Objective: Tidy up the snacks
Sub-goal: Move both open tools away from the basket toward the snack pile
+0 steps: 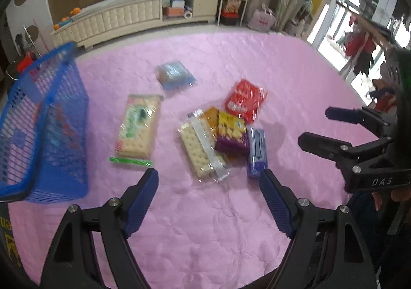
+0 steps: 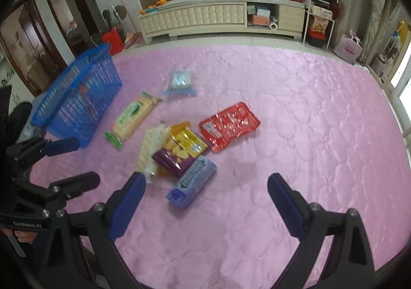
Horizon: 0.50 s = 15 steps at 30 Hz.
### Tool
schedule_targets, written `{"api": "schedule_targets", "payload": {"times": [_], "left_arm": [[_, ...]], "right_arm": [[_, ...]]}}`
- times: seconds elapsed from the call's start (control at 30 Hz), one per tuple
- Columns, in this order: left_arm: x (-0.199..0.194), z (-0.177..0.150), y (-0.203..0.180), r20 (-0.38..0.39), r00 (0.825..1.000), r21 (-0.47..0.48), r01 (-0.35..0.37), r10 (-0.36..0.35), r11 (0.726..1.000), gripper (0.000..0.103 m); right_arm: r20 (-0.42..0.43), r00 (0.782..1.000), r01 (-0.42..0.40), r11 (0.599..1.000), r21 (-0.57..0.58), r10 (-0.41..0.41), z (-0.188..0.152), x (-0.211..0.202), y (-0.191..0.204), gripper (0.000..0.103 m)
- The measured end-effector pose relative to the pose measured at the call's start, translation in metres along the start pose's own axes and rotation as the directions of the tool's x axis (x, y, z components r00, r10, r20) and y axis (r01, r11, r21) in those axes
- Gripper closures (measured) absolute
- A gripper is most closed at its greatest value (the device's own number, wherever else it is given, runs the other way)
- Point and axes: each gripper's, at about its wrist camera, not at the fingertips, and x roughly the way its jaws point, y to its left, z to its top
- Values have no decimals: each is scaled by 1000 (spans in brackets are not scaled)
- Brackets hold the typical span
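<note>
Snack packs lie scattered on a pink quilted cover [image 1: 205, 224]. A green-labelled cracker pack [image 1: 136, 127] [image 2: 132, 119] lies nearest the blue mesh basket [image 1: 41, 129] [image 2: 79, 94]. A pale blue packet [image 1: 174, 74] [image 2: 181, 82] lies farther back. A heap holds a clear cracker pack [image 1: 200, 150], a yellow-purple pack [image 1: 231, 132] [image 2: 181, 153], a red packet [image 1: 244, 100] [image 2: 228, 124] and a purple-blue box [image 1: 257, 154] [image 2: 191, 186]. My left gripper [image 1: 209, 178] is open above the cover, just short of the heap. My right gripper [image 2: 206, 186] is open too, with the purple-blue box ahead between its fingers, untouched.
The basket stands tilted at the left edge of the cover. A long cream cabinet [image 2: 221, 17] runs along the far wall, with a white shelf rack [image 2: 321, 6] to its right. Windows and hanging clothes [image 1: 359, 42] lie to the right. Each gripper shows at the edge of the other's view.
</note>
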Motion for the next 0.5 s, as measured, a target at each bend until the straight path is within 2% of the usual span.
{"api": "schedule_targets", "payload": {"times": [0.23, 0.33, 0.5], "left_arm": [[42, 3, -5, -64, 998, -16, 13, -14, 1000, 24], [61, 8, -4, -90, 996, -19, 2, -4, 1000, 24], [88, 11, 0, -137, 990, -14, -29, 27, 999, 24]], "right_arm": [[12, 999, 45, 998, -44, -44, -7, 27, -10, 6], [24, 998, 64, 997, -46, -63, -8, 36, -16, 6], [-4, 998, 68, 997, -25, -68, -9, 47, -28, 5]]}}
